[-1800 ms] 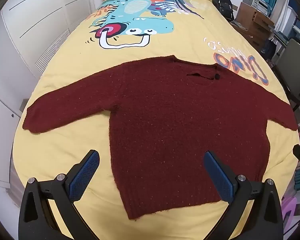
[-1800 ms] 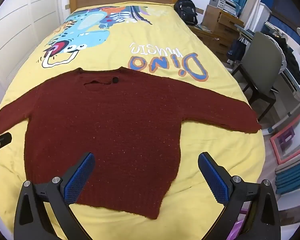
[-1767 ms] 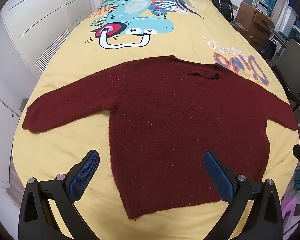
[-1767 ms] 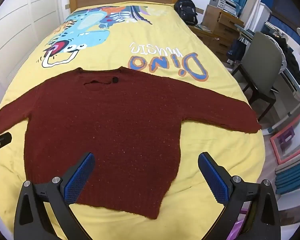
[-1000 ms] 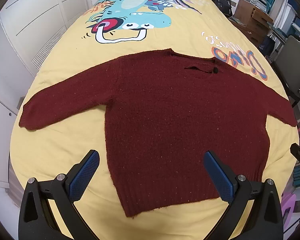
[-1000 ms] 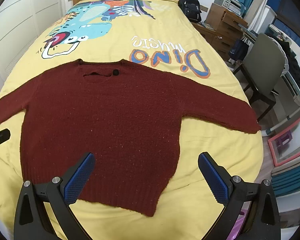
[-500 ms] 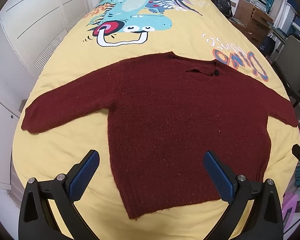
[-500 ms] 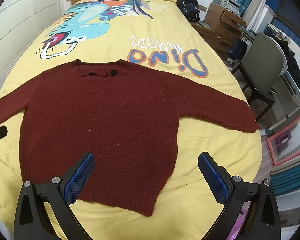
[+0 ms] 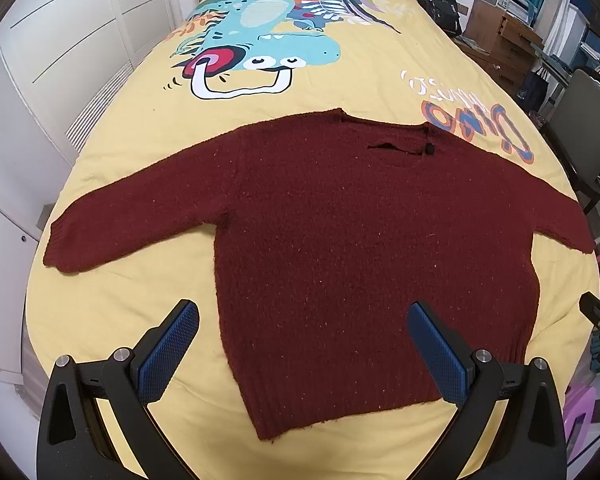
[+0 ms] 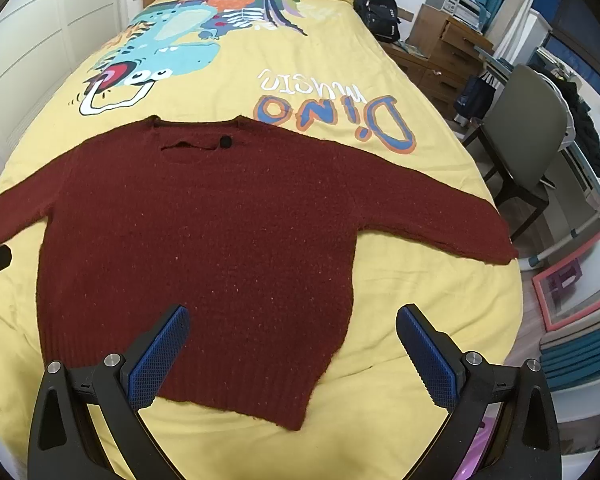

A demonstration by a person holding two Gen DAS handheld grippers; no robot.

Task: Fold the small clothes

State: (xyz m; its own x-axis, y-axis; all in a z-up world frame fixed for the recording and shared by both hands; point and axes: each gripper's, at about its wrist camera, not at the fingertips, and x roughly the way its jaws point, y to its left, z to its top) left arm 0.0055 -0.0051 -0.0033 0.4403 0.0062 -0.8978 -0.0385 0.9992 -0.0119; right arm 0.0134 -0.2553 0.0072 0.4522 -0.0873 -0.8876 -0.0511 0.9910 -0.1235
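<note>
A dark red knitted sweater (image 9: pixel 352 240) lies flat and unfolded on the yellow bedspread (image 9: pixel 380 80), neckline toward the headboard and ribbed hem nearest the cameras. Both long sleeves are spread outward to either side, angled slightly down toward the hem. Near the neckline a short slit gapes open beside a small dark button (image 10: pixel 225 142). Pale flecks dot the knit.

Left wrist view from above the foot of the bed (image 9: pixel 112 304), facing the headboard, set toward the bed's left side, right wrist view likewise, set rightward, both held well above the spread sweater (image 9: pixel 360 240), both sharing sweater, bedspread print, chair (image 10: pixel 524 140).
</note>
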